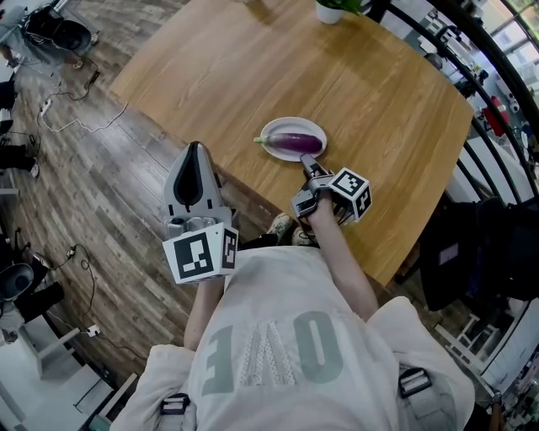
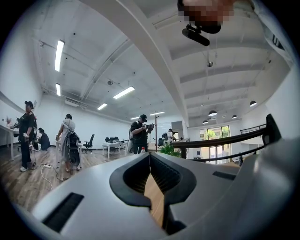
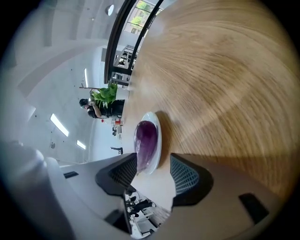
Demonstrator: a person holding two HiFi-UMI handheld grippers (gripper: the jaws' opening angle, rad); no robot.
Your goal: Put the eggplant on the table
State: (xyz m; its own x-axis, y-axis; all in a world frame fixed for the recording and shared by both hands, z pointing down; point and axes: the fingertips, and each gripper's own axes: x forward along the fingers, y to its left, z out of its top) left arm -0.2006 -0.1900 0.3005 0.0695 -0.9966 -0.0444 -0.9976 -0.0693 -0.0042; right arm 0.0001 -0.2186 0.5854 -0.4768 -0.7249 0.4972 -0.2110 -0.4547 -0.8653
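A purple eggplant (image 1: 295, 141) lies on a small white plate (image 1: 282, 156) near the front edge of the wooden table (image 1: 253, 67). My right gripper (image 1: 308, 162) points down at the plate's near rim, open, with nothing between its jaws. In the right gripper view the eggplant (image 3: 146, 140) and plate (image 3: 158, 140) sit just beyond the right gripper (image 3: 154, 171), apart from both pads. My left gripper (image 1: 195, 151) hangs over the floor left of the table, jaws together and empty. The left gripper (image 2: 150, 161) shows its jaws meeting in its own view.
A potted plant (image 1: 333, 8) stands at the table's far edge. A black railing (image 1: 472, 50) runs along the right side. Cables (image 1: 59, 109) lie on the wooden floor to the left. Several people (image 2: 140, 133) stand in the room beyond.
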